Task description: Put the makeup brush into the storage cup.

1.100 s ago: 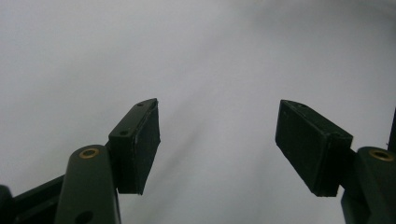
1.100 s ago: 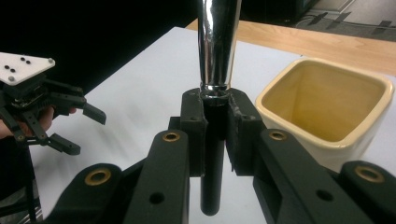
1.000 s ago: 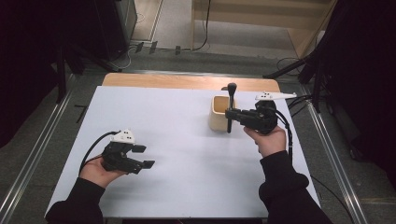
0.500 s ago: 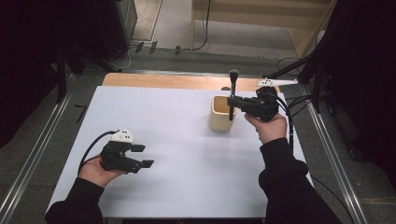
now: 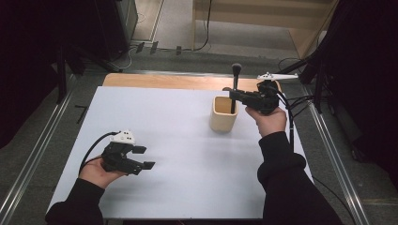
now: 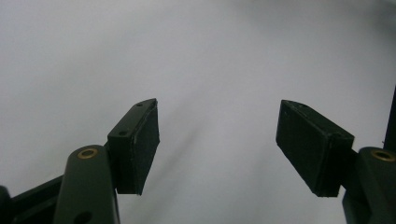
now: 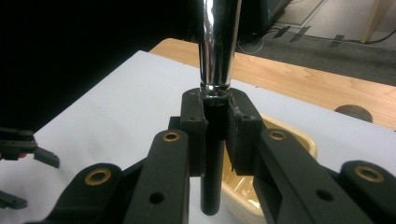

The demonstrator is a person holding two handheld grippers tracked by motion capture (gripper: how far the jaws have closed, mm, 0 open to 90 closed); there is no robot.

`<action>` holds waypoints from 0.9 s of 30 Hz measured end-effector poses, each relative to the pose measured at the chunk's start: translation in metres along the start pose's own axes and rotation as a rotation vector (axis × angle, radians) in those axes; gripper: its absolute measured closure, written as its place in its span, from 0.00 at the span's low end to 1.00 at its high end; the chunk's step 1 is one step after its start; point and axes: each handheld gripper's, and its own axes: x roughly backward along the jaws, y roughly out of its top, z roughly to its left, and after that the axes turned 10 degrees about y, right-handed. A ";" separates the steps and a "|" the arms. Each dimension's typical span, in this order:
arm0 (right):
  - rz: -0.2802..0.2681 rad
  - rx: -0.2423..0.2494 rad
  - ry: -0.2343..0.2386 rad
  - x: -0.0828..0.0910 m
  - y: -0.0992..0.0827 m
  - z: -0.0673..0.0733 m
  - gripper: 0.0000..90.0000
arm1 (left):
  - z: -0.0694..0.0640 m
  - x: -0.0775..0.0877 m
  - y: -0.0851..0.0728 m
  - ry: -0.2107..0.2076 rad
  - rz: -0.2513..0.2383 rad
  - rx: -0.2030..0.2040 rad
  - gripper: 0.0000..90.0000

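A makeup brush (image 5: 234, 89) with a black handle, a chrome ferrule (image 7: 217, 44) and a dark head stands upright over a beige cup (image 5: 223, 114). My right gripper (image 5: 233, 92) is shut on the brush's handle (image 7: 214, 140), just above the cup's right rim (image 7: 285, 135). The handle's lower end hangs over the cup's opening. My left gripper (image 5: 145, 158) rests low at the front left of the white table top (image 5: 178, 140), open, with bare white surface between its pads (image 6: 140, 140).
A strip of bare wood (image 5: 164, 80) runs along the table's far edge. Metal rails (image 5: 42, 136) flank the table on both sides. Cables (image 5: 293, 105) trail off to the right of the right hand. A dark round object (image 7: 353, 112) lies on the wood.
My right gripper has lifted the brush higher and shifted slightly right, so more of the handle is out of the cup. The left gripper has stayed in place.
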 end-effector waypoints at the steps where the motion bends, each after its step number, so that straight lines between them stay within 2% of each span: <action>1: 0.000 -0.002 -0.004 -0.002 0.001 -0.002 0.89 | 0.000 0.000 0.000 -0.001 -0.001 0.001 0.34; 5: -0.015 -0.008 -0.017 -0.006 0.003 -0.007 0.88 | 0.000 -0.001 0.000 -0.005 0.004 0.003 0.34; 12: -0.012 -0.011 -0.047 -0.015 0.012 -0.016 0.88 | 0.001 -0.001 -0.001 -0.007 0.004 0.000 0.34; 15: -0.041 -0.021 -0.043 -0.017 0.015 -0.022 0.88 | 0.001 0.000 -0.001 -0.006 0.005 0.002 0.34; 19: -0.020 -0.034 -0.079 -0.024 0.015 -0.031 0.88 | 0.001 -0.001 -0.001 -0.008 0.005 -0.001 0.34; 27: -0.007 -0.068 -0.080 -0.040 0.010 -0.036 0.88 | 0.001 -0.001 -0.001 -0.007 0.008 0.001 0.34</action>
